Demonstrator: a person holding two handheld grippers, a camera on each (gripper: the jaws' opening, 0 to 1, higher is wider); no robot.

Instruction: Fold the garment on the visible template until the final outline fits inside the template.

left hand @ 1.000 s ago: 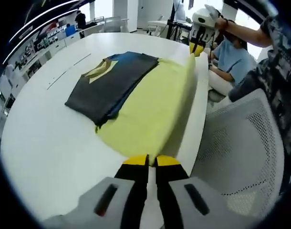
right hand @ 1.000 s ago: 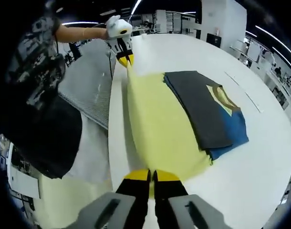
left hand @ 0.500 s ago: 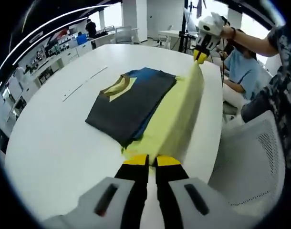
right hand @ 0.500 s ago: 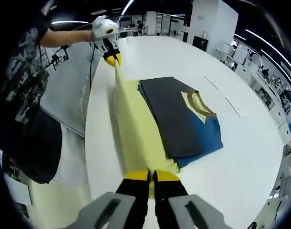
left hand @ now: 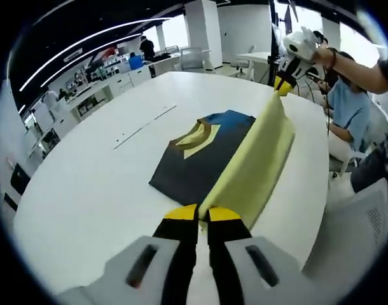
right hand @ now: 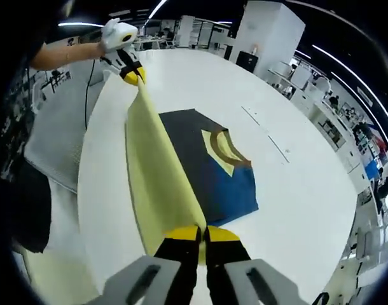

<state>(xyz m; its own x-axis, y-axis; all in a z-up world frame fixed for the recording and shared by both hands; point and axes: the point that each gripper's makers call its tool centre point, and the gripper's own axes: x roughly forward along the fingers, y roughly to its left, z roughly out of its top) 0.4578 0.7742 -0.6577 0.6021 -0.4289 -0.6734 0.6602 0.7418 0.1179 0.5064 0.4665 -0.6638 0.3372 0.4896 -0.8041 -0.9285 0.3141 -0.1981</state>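
Note:
A garment lies on the white table [left hand: 86, 190]: a folded dark grey and blue part with a yellow collar [left hand: 194, 155] [right hand: 213, 168], and a wide pale yellow flap [left hand: 254, 152] [right hand: 152, 168]. The flap stands up off the table, stretched between both grippers along the folded part's edge. My left gripper [left hand: 202, 213] is shut on one corner of the flap; in the right gripper view it is far off, held by a hand [right hand: 131, 75]. My right gripper [right hand: 202, 234] is shut on the other corner, and it appears in the left gripper view at the top right [left hand: 283, 82].
Thin dark line marks [left hand: 143, 124] [right hand: 267, 133] run across the table beyond the garment. A mesh chair [right hand: 51, 140] [left hand: 366, 222] stands against the table's edge beside the flap. A seated person in blue [left hand: 350, 108] is behind it. Desks and shelves line the room.
The yellow flap, lying flat on the table a second ago, has been lifted upright by both grippers and carried toward the dark folded part. Both cameras have risen with it.

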